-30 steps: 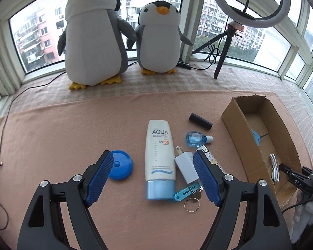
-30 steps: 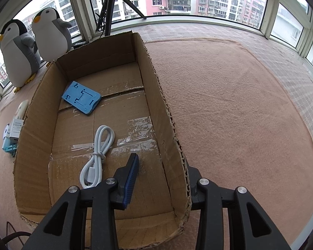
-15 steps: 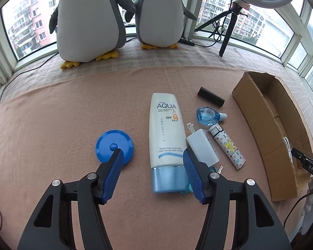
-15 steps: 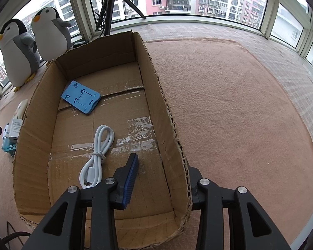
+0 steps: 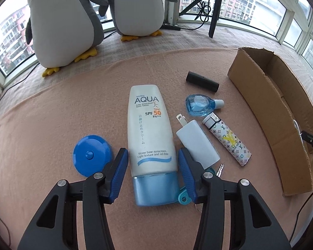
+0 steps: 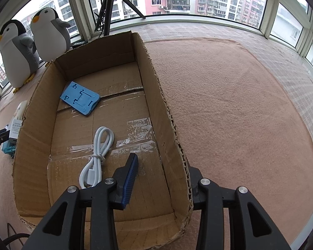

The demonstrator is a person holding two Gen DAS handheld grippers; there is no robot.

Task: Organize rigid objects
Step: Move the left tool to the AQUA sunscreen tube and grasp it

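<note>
Pick step: left gripper [image 5: 153,167] straddles the sunscreen tube [image 5: 150,133] lying on the mat, jaws just closing in, pads not yet pressing. Right gripper [image 6: 162,179] pinches the cardboard box [image 6: 167,112] wall (steadying it). Next: finish closing, lift tube, carry to box.

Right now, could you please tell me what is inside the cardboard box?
Inside the cardboard box lie a blue plastic stand and a coiled white cable. The near-right corner is covered by the gripper.

Pink blanket [image 5: 52,114] w/ tube [image 5: 150,133], box [image 6: 31,145].
</note>
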